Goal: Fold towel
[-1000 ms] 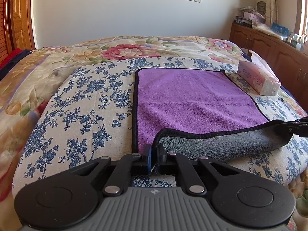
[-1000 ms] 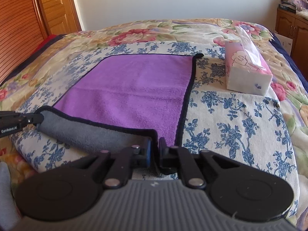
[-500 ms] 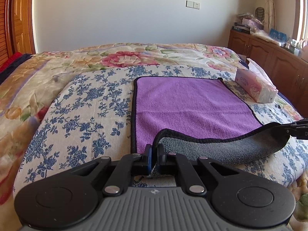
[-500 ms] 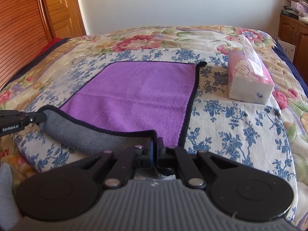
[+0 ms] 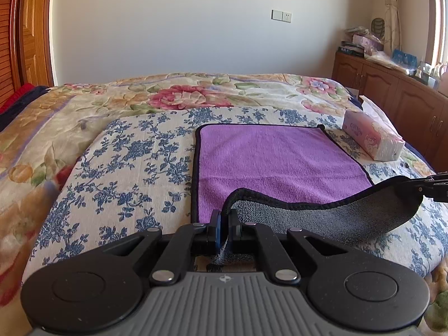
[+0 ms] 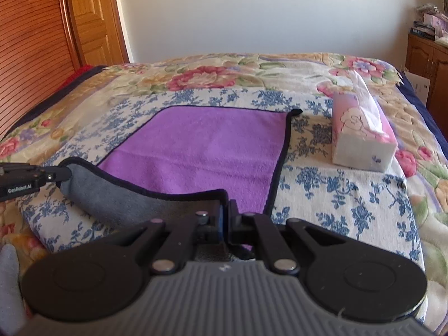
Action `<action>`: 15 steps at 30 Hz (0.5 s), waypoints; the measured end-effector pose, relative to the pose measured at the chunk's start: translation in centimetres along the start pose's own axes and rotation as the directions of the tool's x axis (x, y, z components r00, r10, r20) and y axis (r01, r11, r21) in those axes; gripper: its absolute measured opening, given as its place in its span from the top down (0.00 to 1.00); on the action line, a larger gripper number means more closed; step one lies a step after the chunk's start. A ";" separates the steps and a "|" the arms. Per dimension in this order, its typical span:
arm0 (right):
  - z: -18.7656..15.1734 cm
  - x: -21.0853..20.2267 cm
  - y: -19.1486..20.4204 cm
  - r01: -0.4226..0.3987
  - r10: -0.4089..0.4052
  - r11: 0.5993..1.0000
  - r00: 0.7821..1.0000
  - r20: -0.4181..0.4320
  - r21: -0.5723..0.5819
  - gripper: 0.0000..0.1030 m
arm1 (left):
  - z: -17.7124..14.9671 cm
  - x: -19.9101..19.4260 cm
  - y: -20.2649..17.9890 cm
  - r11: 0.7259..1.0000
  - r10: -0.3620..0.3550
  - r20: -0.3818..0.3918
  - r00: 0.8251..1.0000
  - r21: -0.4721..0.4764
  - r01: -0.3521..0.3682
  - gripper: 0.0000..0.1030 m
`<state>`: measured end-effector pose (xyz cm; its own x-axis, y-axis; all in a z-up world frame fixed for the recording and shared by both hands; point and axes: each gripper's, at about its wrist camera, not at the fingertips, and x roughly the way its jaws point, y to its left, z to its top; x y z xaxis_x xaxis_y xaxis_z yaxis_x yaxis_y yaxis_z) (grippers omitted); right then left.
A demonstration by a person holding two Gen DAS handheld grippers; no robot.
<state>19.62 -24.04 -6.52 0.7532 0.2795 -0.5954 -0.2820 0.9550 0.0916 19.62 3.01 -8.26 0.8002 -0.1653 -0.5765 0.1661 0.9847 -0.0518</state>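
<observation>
A purple towel [image 5: 277,162] with a black hem and a grey underside lies spread on the bed; it also shows in the right wrist view [image 6: 204,151]. Its near edge is lifted and curls over, grey side up [image 5: 336,218]. My left gripper [image 5: 223,224] is shut on the towel's near left corner. My right gripper [image 6: 225,218] is shut on the near right corner. Each gripper shows at the edge of the other's view, the right one [image 5: 431,186] and the left one [image 6: 33,177], both holding the raised edge above the bed.
The bed carries a blue-flowered white cloth [image 5: 134,162] over a floral quilt [image 5: 190,95]. A pink tissue pack [image 5: 372,140] lies right of the towel, also in the right wrist view [image 6: 361,137]. Wooden cabinets [image 5: 392,92] stand right, a wooden door [image 6: 89,19] left.
Both grippers have risen and moved forward with the towel's near edge, which hangs higher above the bed and curls further over the purple side.
</observation>
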 end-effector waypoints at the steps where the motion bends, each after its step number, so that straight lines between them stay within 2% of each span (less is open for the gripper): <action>1: 0.1 0.0 0.0 0.000 0.000 1.000 1.000 0.004 -0.002 0.96 | 0.1 0.0 0.0 1.000 -0.001 0.003 1.000 -0.001 0.001 0.94; 15: 1.4 0.4 0.1 -0.003 0.004 0.999 0.999 0.046 -0.036 0.96 | 2.1 -0.5 -0.5 1.000 -0.014 0.049 0.999 -0.001 0.014 0.94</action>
<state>20.67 -23.70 -5.62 0.7788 0.2880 -0.5573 -0.3053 0.9501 0.0643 20.36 2.44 -6.18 0.8251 -0.1820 -0.5348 0.1773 0.9823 -0.0606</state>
